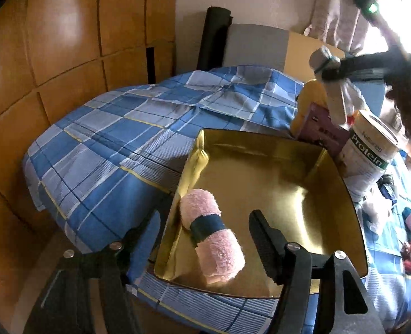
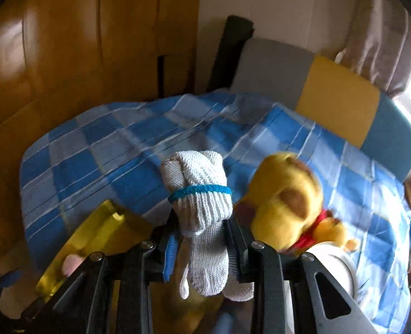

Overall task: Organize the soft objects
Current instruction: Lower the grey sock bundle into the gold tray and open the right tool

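Our right tool grips the white knitted bundle upright above the bed; the gold tray lies lower left. Our left tool hangs released around the pink roll in it.

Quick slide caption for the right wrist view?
Right gripper clamps a banded white knit roll above the checked bedspread, beside a yellow plush bear.

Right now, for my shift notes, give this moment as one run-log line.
left tongs: open over pink towel roll in gold tray | right tongs: shut on white knit gloves bundle | next, likely: bundle to tray
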A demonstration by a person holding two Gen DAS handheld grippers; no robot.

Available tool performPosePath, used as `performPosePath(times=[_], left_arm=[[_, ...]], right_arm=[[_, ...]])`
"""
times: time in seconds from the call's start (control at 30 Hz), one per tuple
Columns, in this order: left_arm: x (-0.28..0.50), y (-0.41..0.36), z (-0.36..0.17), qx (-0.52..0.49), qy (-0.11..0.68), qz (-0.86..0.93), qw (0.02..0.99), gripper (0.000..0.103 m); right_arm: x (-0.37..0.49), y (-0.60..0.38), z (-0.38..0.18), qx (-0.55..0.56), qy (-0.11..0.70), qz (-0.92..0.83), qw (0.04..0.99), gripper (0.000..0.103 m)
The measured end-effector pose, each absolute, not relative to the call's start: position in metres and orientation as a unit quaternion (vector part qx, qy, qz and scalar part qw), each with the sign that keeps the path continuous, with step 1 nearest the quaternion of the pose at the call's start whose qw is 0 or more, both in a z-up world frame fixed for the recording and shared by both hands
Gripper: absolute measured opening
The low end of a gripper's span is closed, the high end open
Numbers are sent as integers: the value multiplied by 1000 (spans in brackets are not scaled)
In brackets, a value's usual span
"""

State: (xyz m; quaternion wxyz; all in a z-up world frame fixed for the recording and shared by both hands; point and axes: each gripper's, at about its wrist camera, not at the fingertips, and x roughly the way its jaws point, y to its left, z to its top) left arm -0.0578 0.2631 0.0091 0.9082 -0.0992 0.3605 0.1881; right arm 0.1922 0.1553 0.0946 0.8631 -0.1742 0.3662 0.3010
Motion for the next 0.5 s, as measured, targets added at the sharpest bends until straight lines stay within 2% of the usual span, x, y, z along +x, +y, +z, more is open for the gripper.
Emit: performPosePath(times=[0.5], left_arm=[[-72, 259, 27, -64, 324, 222, 917, 75]], right_arm=[[111, 157, -11, -170, 453, 309, 819, 30]])
